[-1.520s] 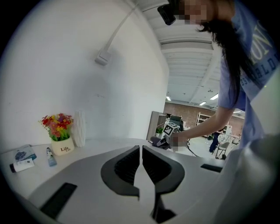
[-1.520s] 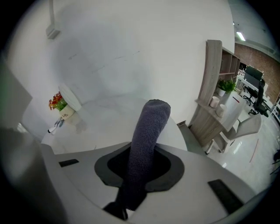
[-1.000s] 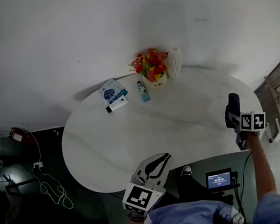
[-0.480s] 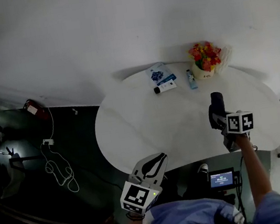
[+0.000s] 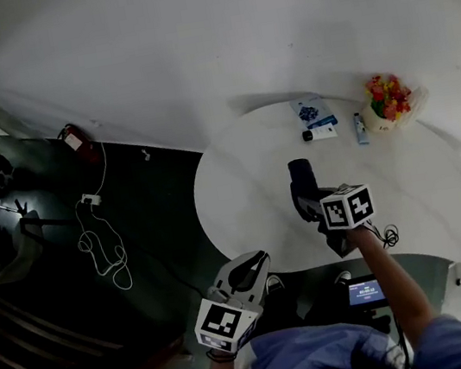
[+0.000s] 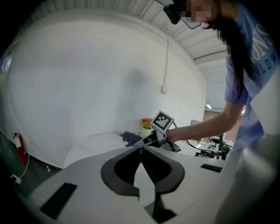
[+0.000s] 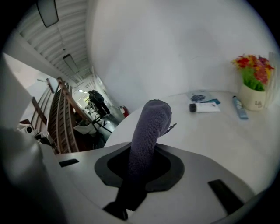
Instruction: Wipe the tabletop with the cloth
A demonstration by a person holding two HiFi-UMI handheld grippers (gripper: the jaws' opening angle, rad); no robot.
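Right tongs (image 5: 310, 199) over the white oval surface (image 5: 245, 220), toward its middle. Jaws clamped on the cloth (image 7: 146, 131), a dark grey roll. It stands out beyond the jaw tips and bends at its far end. Cannot tell whether the cloth touches the surface.

Left tongs (image 6: 141, 151) off the surface, near its front edge, above the dark floor. Jaw tips together, nothing between them.

Far side of the surface: flower pot (image 5: 388, 105) with red and yellow blooms, a small bottle (image 5: 359, 129) just beside it, then a white tube (image 5: 321, 132) and a blue packet (image 5: 309, 111) touching each other. All well apart from the cloth.

On the floor to the left, a coiled white cable (image 5: 101, 245).
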